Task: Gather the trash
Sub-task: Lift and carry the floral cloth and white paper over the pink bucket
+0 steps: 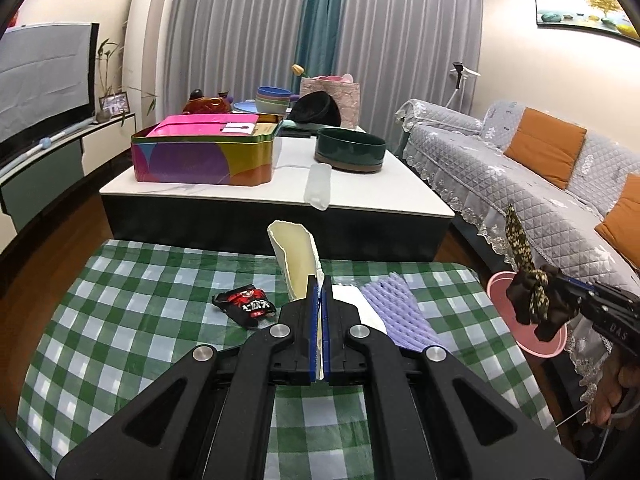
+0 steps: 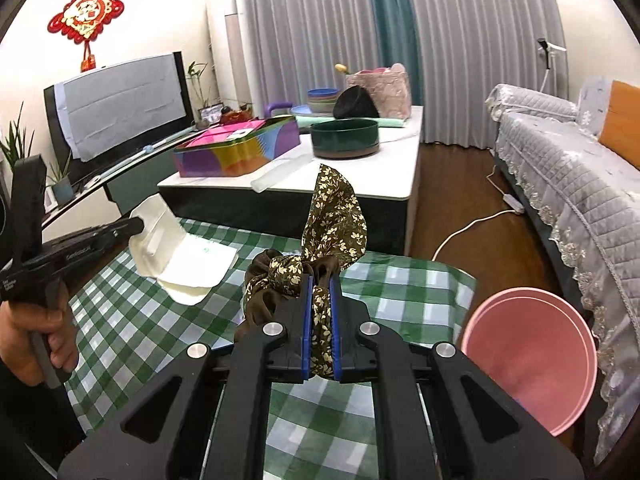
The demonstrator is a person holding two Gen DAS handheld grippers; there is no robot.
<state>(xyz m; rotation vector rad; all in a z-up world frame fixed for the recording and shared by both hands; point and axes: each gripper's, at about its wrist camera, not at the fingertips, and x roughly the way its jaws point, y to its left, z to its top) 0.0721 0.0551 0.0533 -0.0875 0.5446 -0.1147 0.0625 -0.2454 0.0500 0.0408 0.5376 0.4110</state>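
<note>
A white foam tray [image 1: 294,258] is clamped edge-on in the left tool [image 1: 319,284], lifted above the green checked surface [image 1: 132,304]. The right tool [image 2: 322,280] grips a brown floral scrunchie [image 2: 334,216], beside a pink bin [image 2: 532,356]; a red snack wrapper [image 1: 245,305] and purple foam netting [image 1: 394,312] lie on the surface

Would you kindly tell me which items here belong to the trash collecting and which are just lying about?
Job:
foam container in left claw
floral cloth in right claw
snack wrapper
purple foam net
pink bin

Lying about:
colourful tin
green bowl
</note>
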